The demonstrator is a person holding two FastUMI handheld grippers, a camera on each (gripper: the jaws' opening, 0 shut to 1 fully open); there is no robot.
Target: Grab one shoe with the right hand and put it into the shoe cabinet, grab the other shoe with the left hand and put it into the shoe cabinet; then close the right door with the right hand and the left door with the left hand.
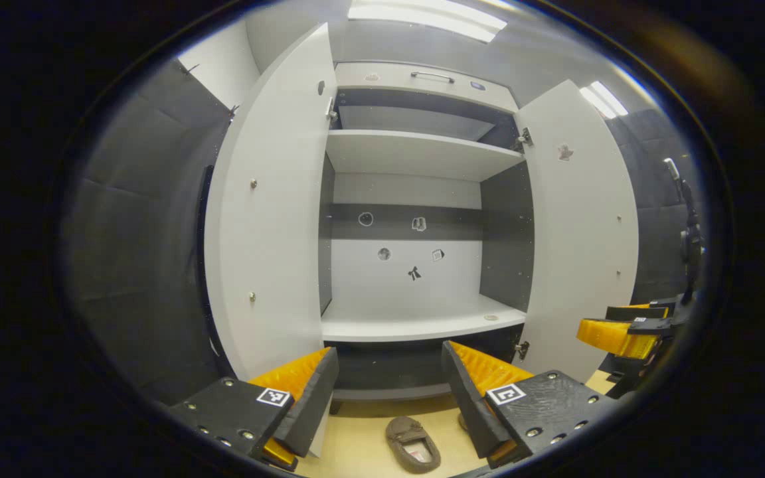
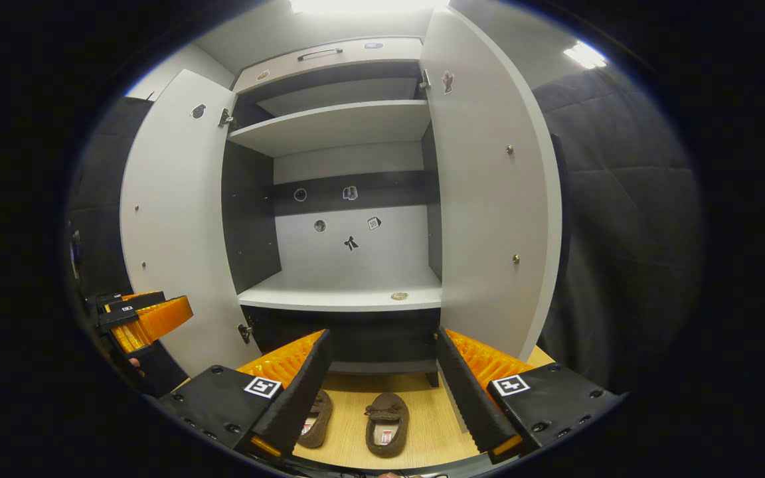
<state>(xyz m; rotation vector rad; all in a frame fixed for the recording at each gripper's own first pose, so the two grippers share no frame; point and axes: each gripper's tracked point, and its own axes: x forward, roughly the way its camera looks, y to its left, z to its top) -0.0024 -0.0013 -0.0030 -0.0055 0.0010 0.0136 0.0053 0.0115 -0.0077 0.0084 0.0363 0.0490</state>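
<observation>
While both brown suede slip-on shoes (image 2: 387, 425) (image 2: 317, 418) lie on the pale wooden floor (image 2: 432, 418) before the tall white two-door shoe cabinet (image 2: 349, 292) (doors wide open), my left gripper (image 1: 389, 382) and right gripper (image 2: 382, 372) gape empty, so nothing is done yet

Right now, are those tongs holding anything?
No. Both the left tongs and right tongs are open and empty; both shoes lie on the floor.
</observation>
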